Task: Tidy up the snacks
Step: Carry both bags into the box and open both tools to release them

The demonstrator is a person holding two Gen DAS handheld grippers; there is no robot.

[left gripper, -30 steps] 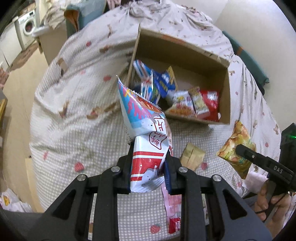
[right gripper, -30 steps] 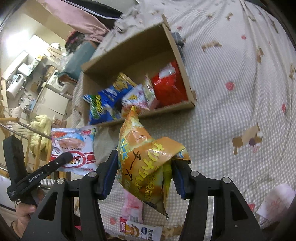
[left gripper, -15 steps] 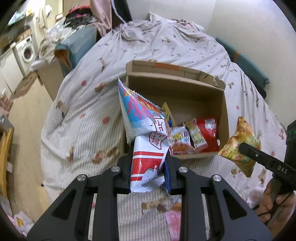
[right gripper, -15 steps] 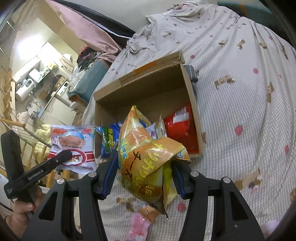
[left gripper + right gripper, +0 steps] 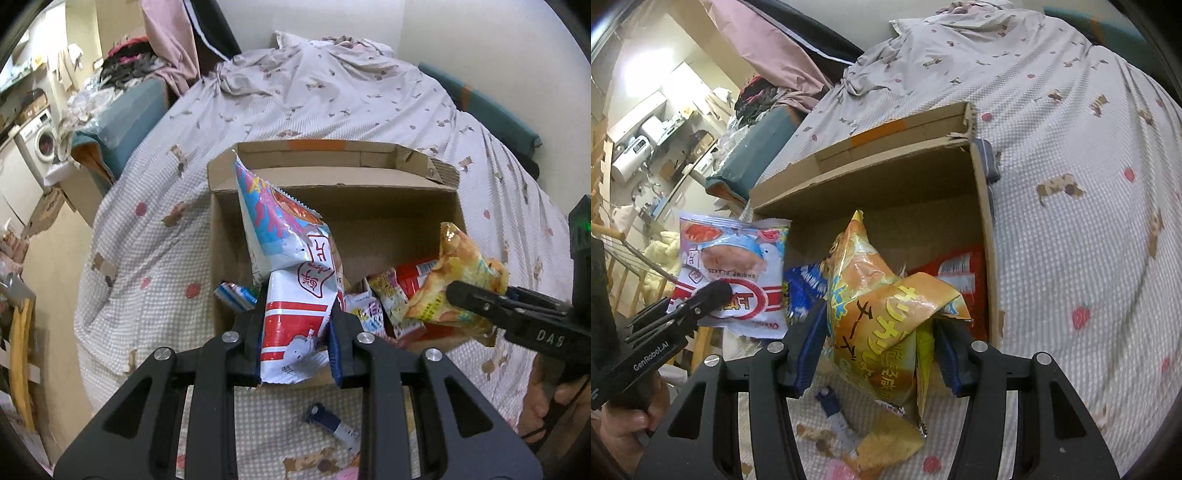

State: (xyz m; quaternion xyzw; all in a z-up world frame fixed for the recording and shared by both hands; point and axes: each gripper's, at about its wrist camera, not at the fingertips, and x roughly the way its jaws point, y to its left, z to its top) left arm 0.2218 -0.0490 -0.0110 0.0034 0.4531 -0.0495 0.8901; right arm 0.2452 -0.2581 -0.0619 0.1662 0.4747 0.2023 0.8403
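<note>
An open cardboard box (image 5: 332,173) lies on the bed and holds several snack packs, red (image 5: 417,273) and blue among them. My left gripper (image 5: 297,332) is shut on a white, blue and red shrimp-flakes bag (image 5: 291,280), held over the box's near left edge; the bag also shows in the right wrist view (image 5: 735,273). My right gripper (image 5: 875,354) is shut on an orange-yellow chip bag (image 5: 886,314), held over the box's near right part; the chip bag also shows in the left wrist view (image 5: 458,277). The box (image 5: 886,177) fills the middle of the right view.
The bed has a checked cover with small prints (image 5: 155,236). A small blue and white packet (image 5: 332,424) lies on the cover in front of the box. The bed's left edge drops to the floor, with a washing machine (image 5: 40,144) and clutter beyond.
Both grippers have moved forward and lower toward the box with their bags. The box now looks larger and nearer, and both bags hang over its near edge.
</note>
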